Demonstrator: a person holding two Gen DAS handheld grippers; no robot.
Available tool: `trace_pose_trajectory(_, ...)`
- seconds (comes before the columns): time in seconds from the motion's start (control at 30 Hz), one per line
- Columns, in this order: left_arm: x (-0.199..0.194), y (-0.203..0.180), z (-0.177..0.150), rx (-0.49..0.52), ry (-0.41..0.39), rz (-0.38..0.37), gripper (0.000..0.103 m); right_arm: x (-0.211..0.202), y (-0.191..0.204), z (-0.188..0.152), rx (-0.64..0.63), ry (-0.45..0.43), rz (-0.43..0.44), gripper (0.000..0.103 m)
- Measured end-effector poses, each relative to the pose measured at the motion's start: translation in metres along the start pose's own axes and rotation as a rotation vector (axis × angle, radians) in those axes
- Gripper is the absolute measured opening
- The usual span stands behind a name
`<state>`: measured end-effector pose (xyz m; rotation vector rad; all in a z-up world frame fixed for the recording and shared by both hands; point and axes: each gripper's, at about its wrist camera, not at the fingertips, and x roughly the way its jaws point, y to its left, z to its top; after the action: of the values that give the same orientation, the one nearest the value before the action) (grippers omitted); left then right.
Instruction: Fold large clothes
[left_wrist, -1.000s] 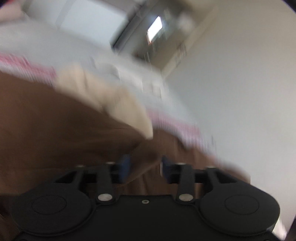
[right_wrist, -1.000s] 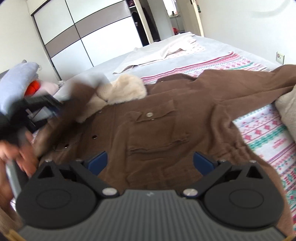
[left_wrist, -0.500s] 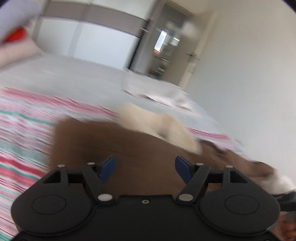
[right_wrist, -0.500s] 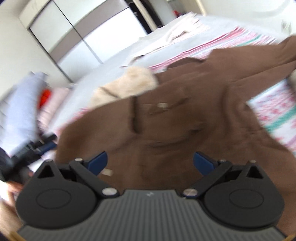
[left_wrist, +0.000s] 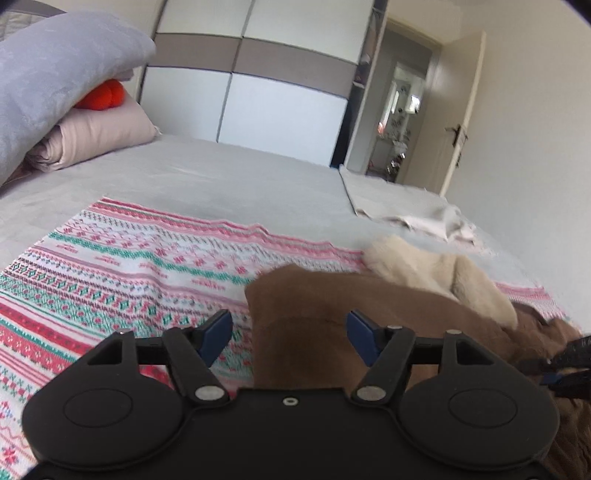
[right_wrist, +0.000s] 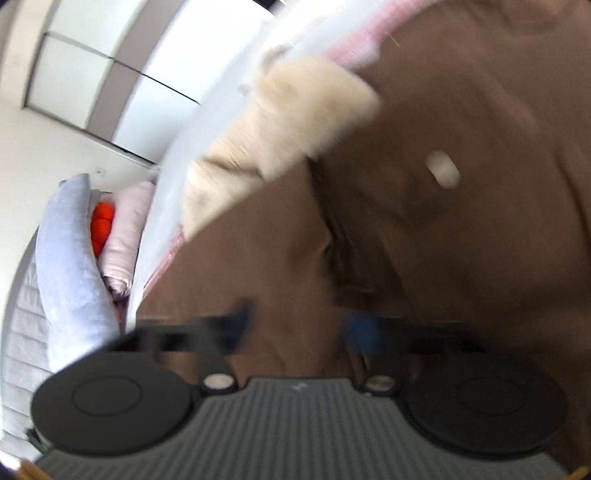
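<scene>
The brown jacket (left_wrist: 317, 332) lies on the bed (left_wrist: 221, 181), on top of a patterned blanket (left_wrist: 129, 266) that seems to serve as a clean, flat folding surface. Its cream fleece collar (left_wrist: 436, 273) points toward the far side of the bed, near a pale cloth (left_wrist: 402, 206) lying apart. In the left wrist view the jacket's near edge shows a straight, doubled-over flap, which suggests one side has been brought in over the body. The left tool (left_wrist: 288, 336) hovers just above that flap with its blue pads spread wide and nothing between them, so it is released, probably because the flap now rests where it should. The right tool (right_wrist: 299, 325) is tilted steeply and pressed close over the jacket's front, near a snap button (right_wrist: 443, 170) and the collar (right_wrist: 280, 147); the picture is smeared, and its pads look partly apart with cloth beneath them, but I cannot tell whether it grips the fabric. Its dark tip (left_wrist: 569, 362) shows at the right edge of the left view, low on the jacket. A grey pillow (left_wrist: 62, 77), a pink pillow (left_wrist: 96, 136) and an orange cushion (left_wrist: 101, 96) are stacked at the head of the bed, well apart from the work.
</scene>
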<state>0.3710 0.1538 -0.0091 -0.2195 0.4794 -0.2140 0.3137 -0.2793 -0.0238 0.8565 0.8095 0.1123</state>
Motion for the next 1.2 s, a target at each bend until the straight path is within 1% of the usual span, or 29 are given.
trace_pose_trajectory(0.03, 0.001, 0.000, 0.002, -0.007, -0.014, -0.010, 0.043, -0.004, 0.009, 0.000, -0.042, -0.037, -0.011, 0.012)
trace_pose_trajectory(0.07, 0.002, -0.002, 0.004, -0.012, -0.029, -0.025, 0.040, -0.013, 0.019, -0.001, -0.093, -0.082, -0.015, 0.011)
trace_pose_trajectory(0.1, 0.004, -0.004, 0.004, -0.012, -0.042, -0.050, 0.033, -0.024, 0.030, -0.005, -0.163, -0.134, -0.007, 0.011)
trace_pose_trajectory(0.17, 0.010, -0.014, 0.002, 0.004, -0.038, -0.109, 0.031, -0.048, 0.044, -0.016, -0.288, -0.218, -0.025, 0.011)
trace_pose_trajectory(0.23, 0.024, -0.026, -0.008, 0.045, 0.003, -0.126, 0.030, -0.061, 0.043, -0.029, -0.361, -0.259, -0.082, 0.011)
trace_pose_trajectory(0.3, 0.044, -0.037, -0.026, 0.099, 0.075, -0.102, 0.030, -0.062, 0.030, -0.037, -0.393, -0.267, -0.169, 0.011)
trace_pose_trajectory(0.33, 0.054, -0.041, -0.038, 0.131, 0.105, -0.081, 0.030, -0.055, 0.019, -0.038, -0.393, -0.240, -0.216, 0.011)
trace_pose_trajectory(0.4, 0.062, -0.047, -0.050, 0.167, 0.117, -0.057, 0.030, -0.036, -0.005, -0.040, -0.350, -0.158, -0.269, 0.011)
trace_pose_trajectory(0.43, 0.063, -0.048, -0.048, 0.173, 0.124, -0.050, 0.030, -0.030, -0.015, -0.042, -0.344, -0.149, -0.267, 0.010)
trace_pose_trajectory(0.47, 0.063, -0.049, -0.047, 0.177, 0.131, -0.046, 0.030, -0.029, -0.017, -0.048, -0.377, -0.169, -0.265, 0.011)
trace_pose_trajectory(0.53, 0.060, -0.050, -0.044, 0.186, 0.136, -0.039, 0.031, -0.030, -0.009, -0.054, -0.440, -0.179, -0.293, 0.012)
trace_pose_trajectory(0.57, 0.057, -0.051, -0.042, 0.180, 0.138, -0.038, 0.031, -0.031, -0.007, -0.054, -0.459, -0.172, -0.300, 0.014)
trace_pose_trajectory(0.6, 0.052, -0.052, -0.040, 0.164, 0.146, -0.040, 0.036, -0.033, -0.005, -0.052, -0.466, -0.157, -0.298, 0.015)
trace_pose_trajectory(0.63, 0.046, -0.052, -0.037, 0.141, 0.152, -0.052, 0.046, -0.040, -0.004, -0.049, -0.458, -0.143, -0.285, 0.016)
trace_pose_trajectory(0.67, 0.040, -0.054, -0.035, 0.119, 0.157, -0.070, 0.051, -0.046, -0.007, -0.043, -0.440, -0.130, -0.272, 0.030)
trace_pose_trajectory(0.7, 0.032, -0.057, -0.033, 0.104, 0.159, -0.086, 0.060, -0.055, -0.006, -0.037, -0.425, -0.133, -0.265, 0.049)
trace_pose_trajectory(0.73, 0.025, -0.062, -0.031, 0.097, 0.156, -0.098, 0.063, -0.063, -0.006, -0.030, -0.419, -0.154, -0.264, 0.055)
trace_pose_trajectory(0.77, 0.018, -0.068, -0.030, 0.097, 0.152, -0.107, 0.067, -0.076, -0.007, -0.025, -0.420, -0.183, -0.269, 0.060)
trace_pose_trajectory(0.8, 0.012, -0.073, -0.028, 0.098, 0.151, -0.106, 0.070, -0.090, -0.009, -0.019, -0.417, -0.203, -0.281, 0.060)
trace_pose_trajectory(0.83, 0.006, -0.079, -0.027, 0.090, 0.145, -0.097, 0.078, -0.103, -0.011, -0.012, -0.409, -0.217, -0.301, 0.061)
trace_pose_trajectory(0.87, 0.000, -0.084, -0.027, 0.079, 0.140, -0.089, 0.083, -0.116, -0.014, -0.004, -0.398, -0.235, -0.327, 0.064)
trace_pose_trajectory(0.9, -0.005, -0.088, -0.026, 0.072, 0.140, -0.089, 0.091, -0.129, -0.017, 0.004, -0.391, -0.254, -0.353, 0.069)
trace_pose_trajectory(0.93, -0.011, -0.093, -0.027, 0.068, 0.141, -0.093, 0.095, -0.144, -0.021, 0.011, -0.388, -0.276, -0.375, 0.072)
trace_pose_trajectory(1.0, -0.021, -0.102, -0.028, 0.068, 0.150, -0.086, 0.100, -0.171, -0.032, 0.025, -0.385, -0.322, -0.431, 0.081)
trace_pose_trajectory(1.03, -0.026, -0.106, -0.030, 0.070, 0.152, -0.075, 0.103, -0.183, -0.039, 0.032, -0.381, -0.342, -0.463, 0.082)
trace_pose_trajectory(1.1, -0.034, -0.114, -0.033, 0.076, 0.148, -0.055, 0.103, -0.210, -0.055, 0.048, -0.354, -0.375, -0.523, 0.086)
trace_pose_trajectory(1.2, -0.042, -0.124, -0.040, 0.096, 0.153, -0.043, 0.103, -0.252, -0.093, 0.075, -0.234, -0.438, -0.578, 0.089)
